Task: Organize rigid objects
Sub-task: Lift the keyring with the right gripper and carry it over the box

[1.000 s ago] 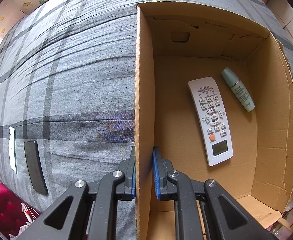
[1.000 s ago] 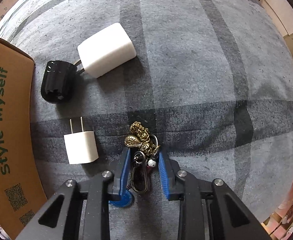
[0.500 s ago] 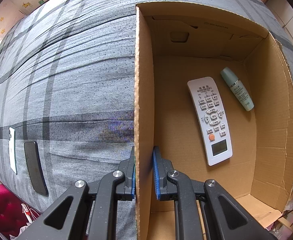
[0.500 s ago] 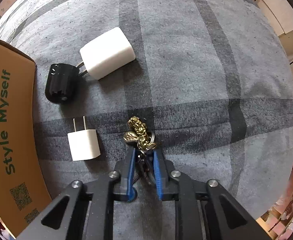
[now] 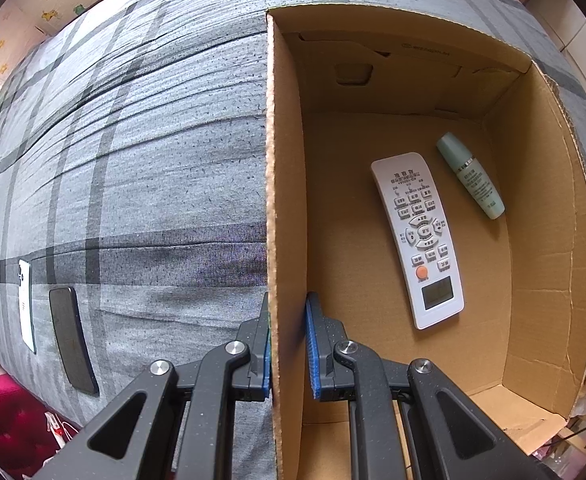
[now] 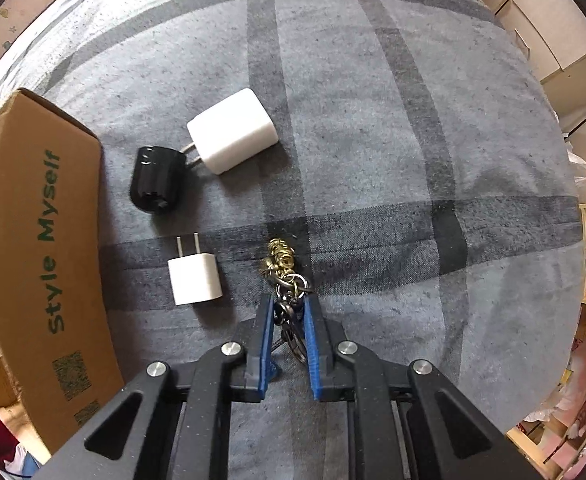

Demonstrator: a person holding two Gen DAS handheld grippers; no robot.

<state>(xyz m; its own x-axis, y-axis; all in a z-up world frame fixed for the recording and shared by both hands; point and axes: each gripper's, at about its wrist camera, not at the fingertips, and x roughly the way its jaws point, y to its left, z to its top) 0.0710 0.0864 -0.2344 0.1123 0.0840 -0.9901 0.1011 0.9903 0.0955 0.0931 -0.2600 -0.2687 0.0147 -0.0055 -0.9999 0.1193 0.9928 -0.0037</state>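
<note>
Our left gripper's blue fingers are clamped on the near wall of the big open brown cardboard box. The right gripper, just closing, pinches the small brass-charm keyring bunch, which dangles above the grey checked cloth. The box lies to its left, so we carry the keys that way.

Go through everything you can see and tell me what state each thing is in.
Left gripper: clamped on the box wall.
Box: open, holding remote and bottle.
Right gripper: just closed on the keychain.
Two white chargers: unplugged, lying flat.
</note>
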